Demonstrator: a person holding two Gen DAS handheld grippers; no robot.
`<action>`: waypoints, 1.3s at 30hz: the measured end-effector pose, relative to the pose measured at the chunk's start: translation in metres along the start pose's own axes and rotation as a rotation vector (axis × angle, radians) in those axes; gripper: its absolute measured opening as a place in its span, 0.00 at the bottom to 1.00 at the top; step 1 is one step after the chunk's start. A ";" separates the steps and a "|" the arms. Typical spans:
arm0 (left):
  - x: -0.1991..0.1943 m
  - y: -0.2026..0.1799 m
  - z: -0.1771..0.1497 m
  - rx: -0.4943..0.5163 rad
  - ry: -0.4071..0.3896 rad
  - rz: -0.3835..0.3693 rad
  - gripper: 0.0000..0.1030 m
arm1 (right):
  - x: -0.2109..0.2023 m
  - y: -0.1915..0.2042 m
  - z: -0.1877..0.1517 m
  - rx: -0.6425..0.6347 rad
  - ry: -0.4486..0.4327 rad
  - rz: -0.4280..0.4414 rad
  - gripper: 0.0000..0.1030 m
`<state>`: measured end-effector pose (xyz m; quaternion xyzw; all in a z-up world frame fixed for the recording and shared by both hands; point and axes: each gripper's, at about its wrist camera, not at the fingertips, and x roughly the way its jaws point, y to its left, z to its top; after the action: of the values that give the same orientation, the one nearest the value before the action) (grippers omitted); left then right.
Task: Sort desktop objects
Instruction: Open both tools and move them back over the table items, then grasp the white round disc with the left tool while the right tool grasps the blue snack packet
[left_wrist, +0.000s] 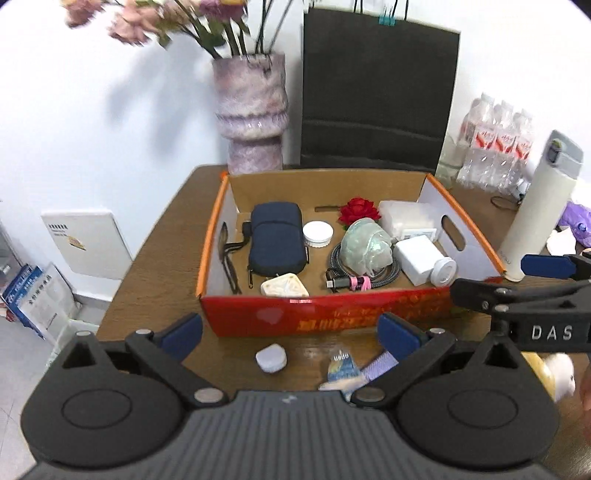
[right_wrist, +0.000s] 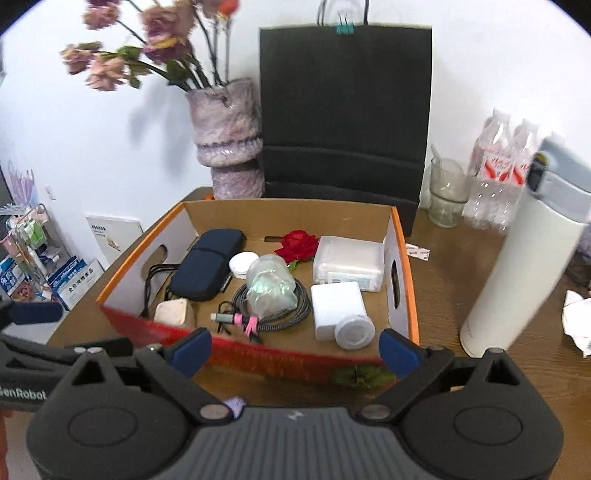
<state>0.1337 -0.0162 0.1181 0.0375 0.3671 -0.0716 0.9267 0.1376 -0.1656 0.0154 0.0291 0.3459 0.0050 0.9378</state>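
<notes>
Left gripper (left_wrist: 290, 334): matte black linkage arms, silver rivets, blue fingertips (left_wrist: 184, 332), ribbed grey base. Right gripper (right_wrist: 295, 350) matches it, with white "DAS" lettering on its side.

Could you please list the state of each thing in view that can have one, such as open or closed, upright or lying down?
Cardboard box: open-topped, holding items.
Navy pouch: closed, lying flat.
Braided cable: coiled, tied with a pink strap.
White tumbler: upright, lid closed.
Black paper bag: upright, clipped shut at top.
Left gripper: jaws open, empty.
Right gripper: jaws open, empty.
Small white case: closed, on the table.
</notes>
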 end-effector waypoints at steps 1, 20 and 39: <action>-0.009 0.000 -0.007 -0.004 -0.018 -0.003 1.00 | -0.009 0.002 -0.008 -0.003 -0.032 -0.004 0.95; -0.139 -0.024 -0.186 -0.034 -0.276 0.030 1.00 | -0.127 0.026 -0.187 -0.040 -0.190 -0.013 1.00; -0.104 -0.022 -0.212 -0.064 -0.205 -0.021 1.00 | -0.135 0.017 -0.231 -0.068 -0.244 0.030 1.00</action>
<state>-0.0880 -0.0013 0.0343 -0.0036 0.2730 -0.0727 0.9593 -0.1150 -0.1403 -0.0713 0.0026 0.2283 0.0271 0.9732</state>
